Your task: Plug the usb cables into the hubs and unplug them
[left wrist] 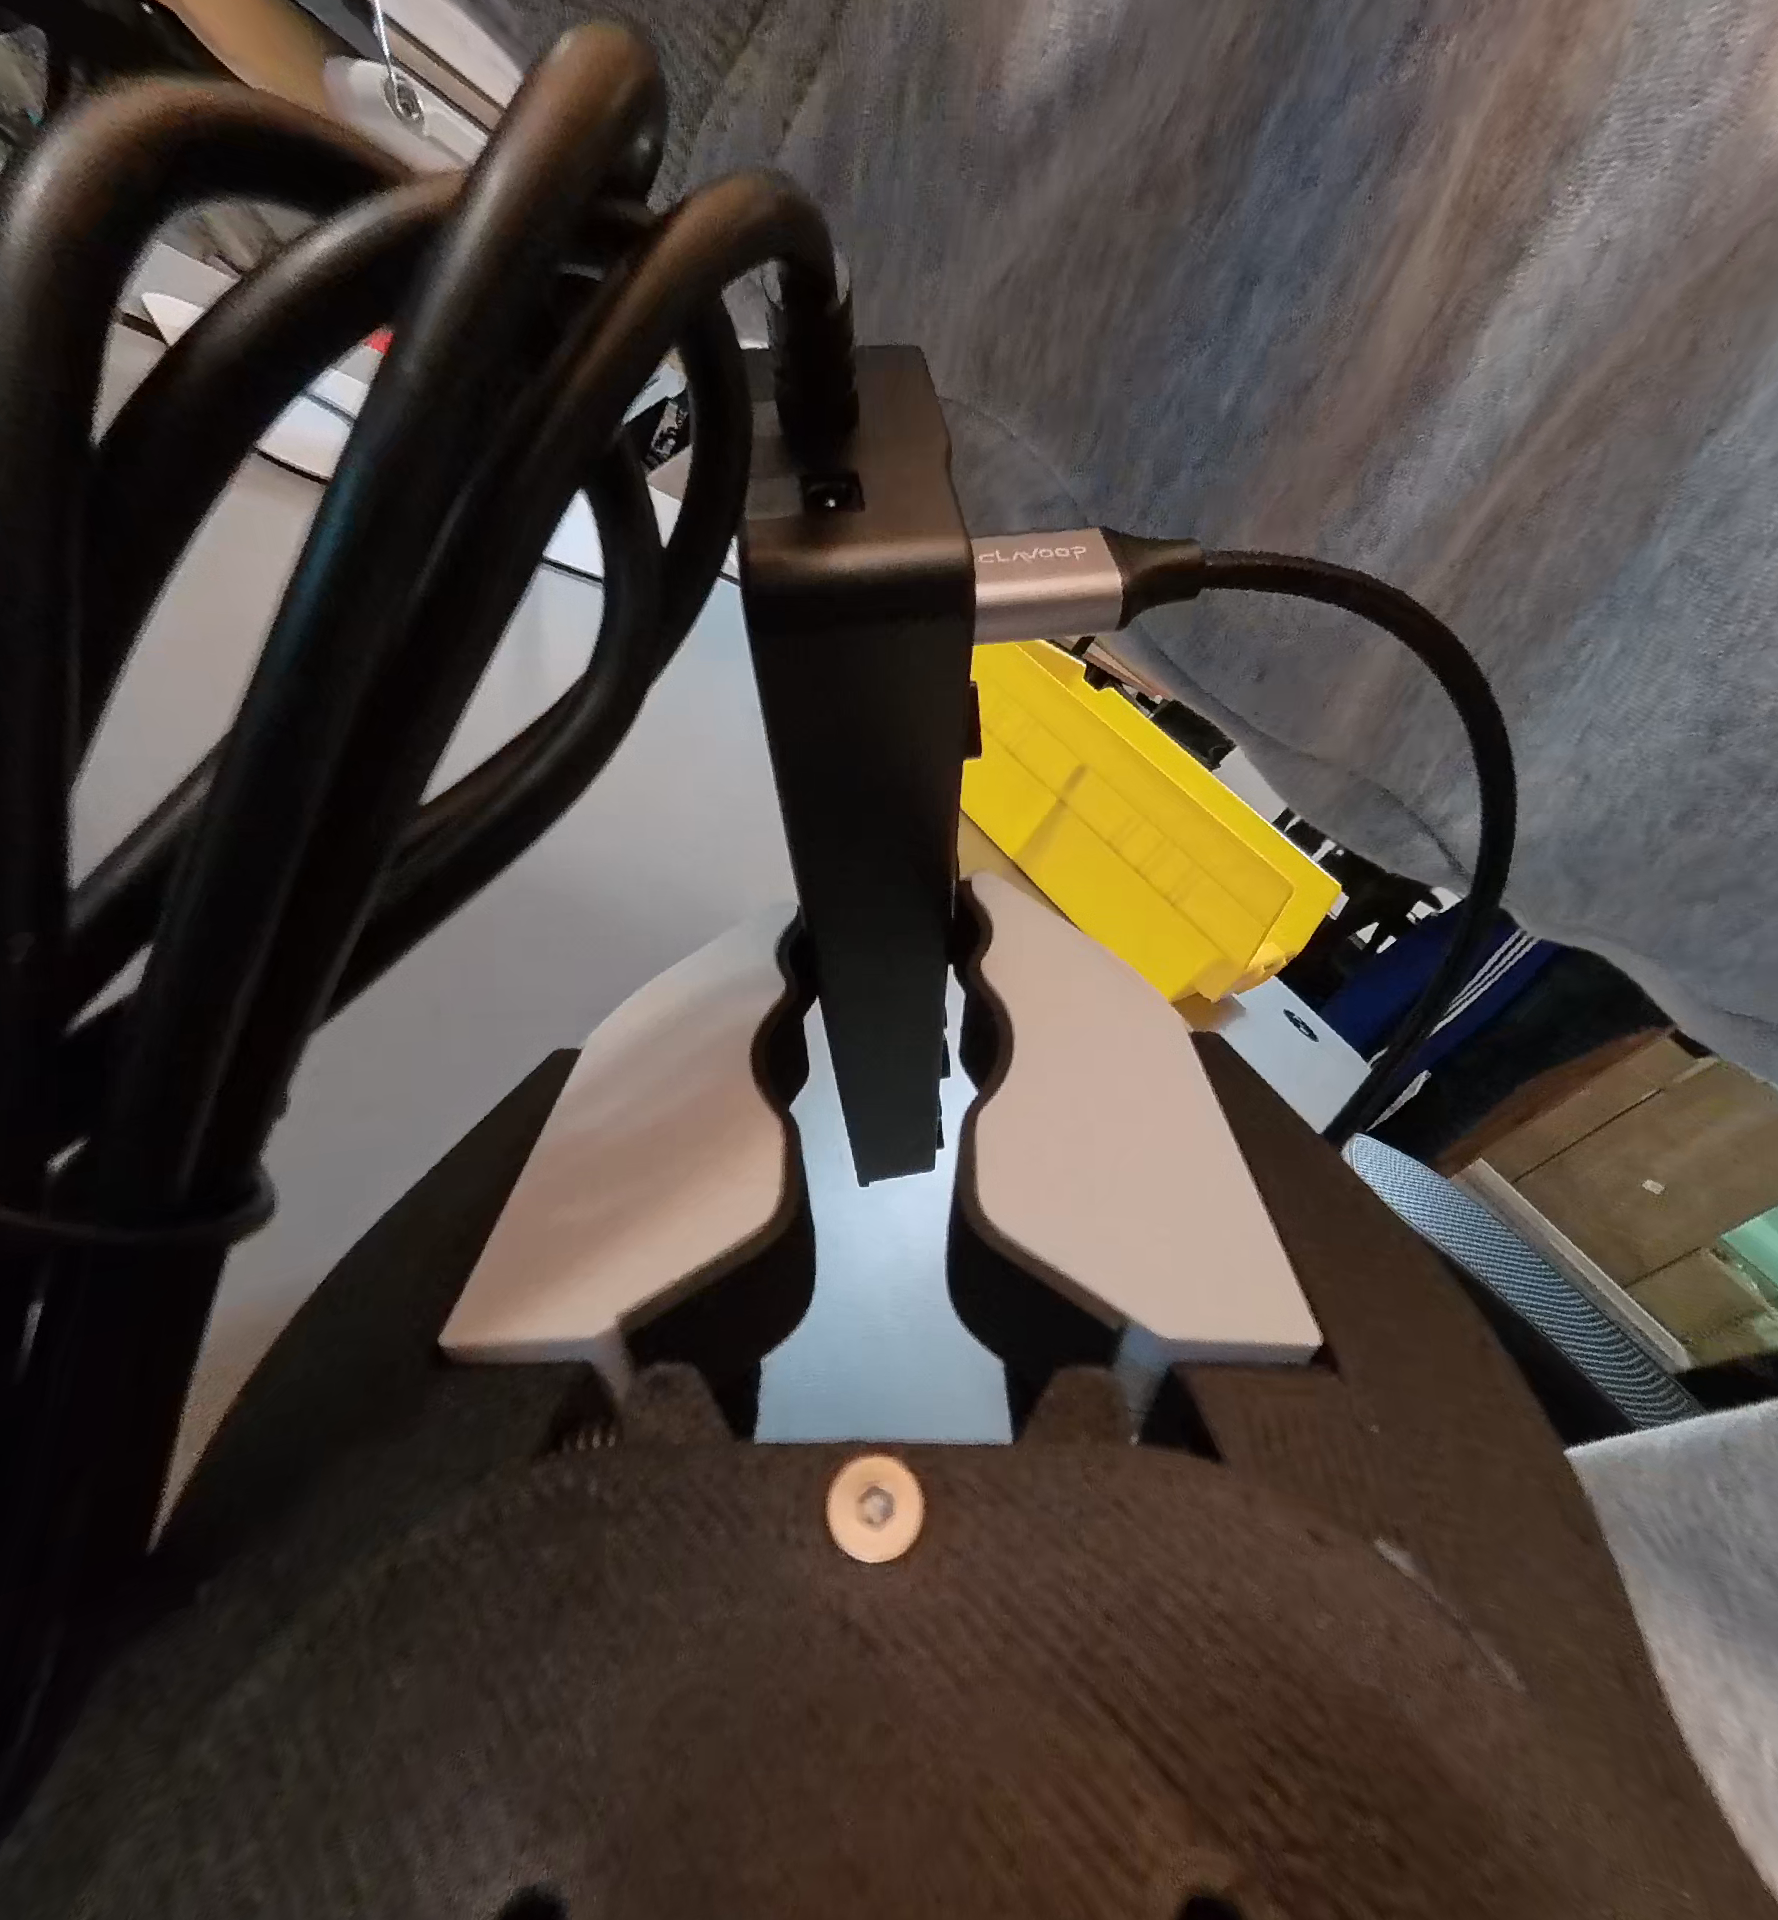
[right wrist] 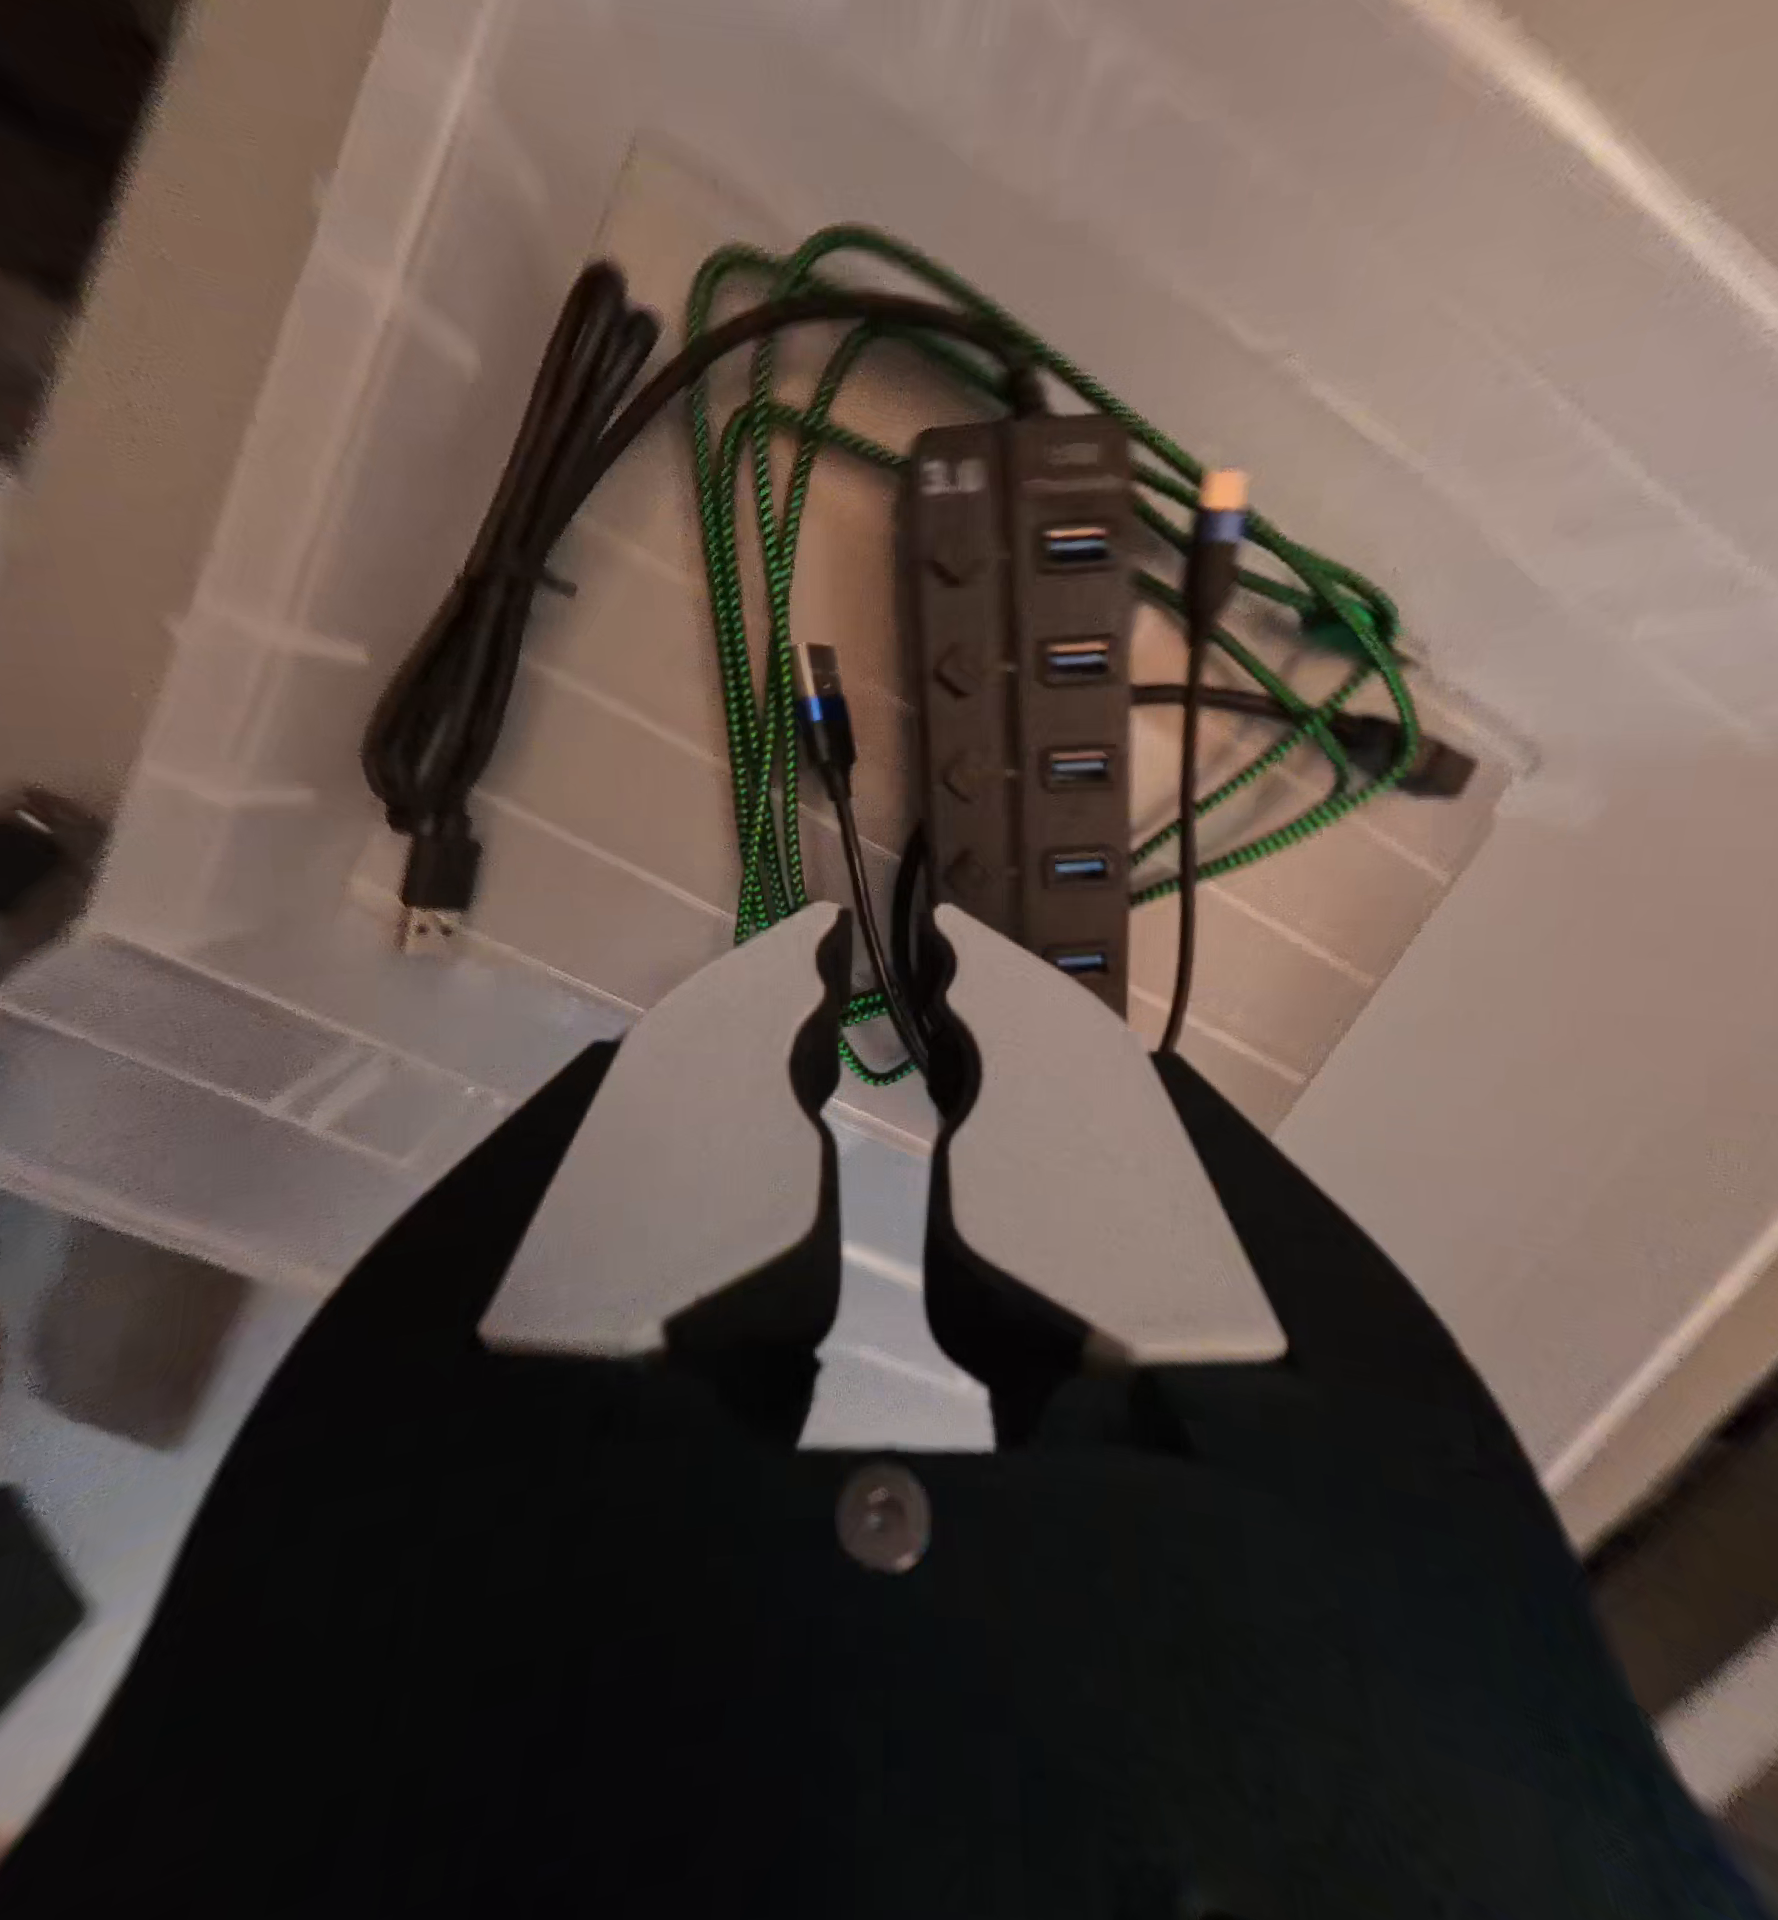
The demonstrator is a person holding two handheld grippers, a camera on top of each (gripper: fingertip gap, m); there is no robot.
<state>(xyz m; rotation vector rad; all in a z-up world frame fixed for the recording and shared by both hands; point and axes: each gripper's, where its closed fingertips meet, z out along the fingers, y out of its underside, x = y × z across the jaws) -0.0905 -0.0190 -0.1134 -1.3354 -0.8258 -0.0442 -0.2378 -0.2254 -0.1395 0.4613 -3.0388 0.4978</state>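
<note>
My left gripper (left wrist: 880,909) is shut on a black USB hub (left wrist: 864,727) and holds it upright. A grey metal USB plug (left wrist: 1046,587) on a black braided cable (left wrist: 1467,748) sits in the hub's right side near the top. The hub's own thick black cable (left wrist: 272,644) coils at the left. My right gripper (right wrist: 890,920) is shut on a thin black cable (right wrist: 880,966), folded, above a clear bin (right wrist: 272,582). Its blue-ringed plug (right wrist: 820,691) and gold-tipped plug (right wrist: 1223,499) stick out forward. In the bin lie a second black hub (right wrist: 1025,707) with blue ports and a green braided cable (right wrist: 760,582).
A bundled black cable (right wrist: 511,561) with a USB plug (right wrist: 436,914) lies at the bin's left. Grey fabric of a person's clothing (left wrist: 1384,312) fills the space behind the held hub. A yellow plastic part (left wrist: 1124,821) sits behind it, over a pale table (left wrist: 573,831). My right fingertips sit around 25 centimetres from my left ones.
</note>
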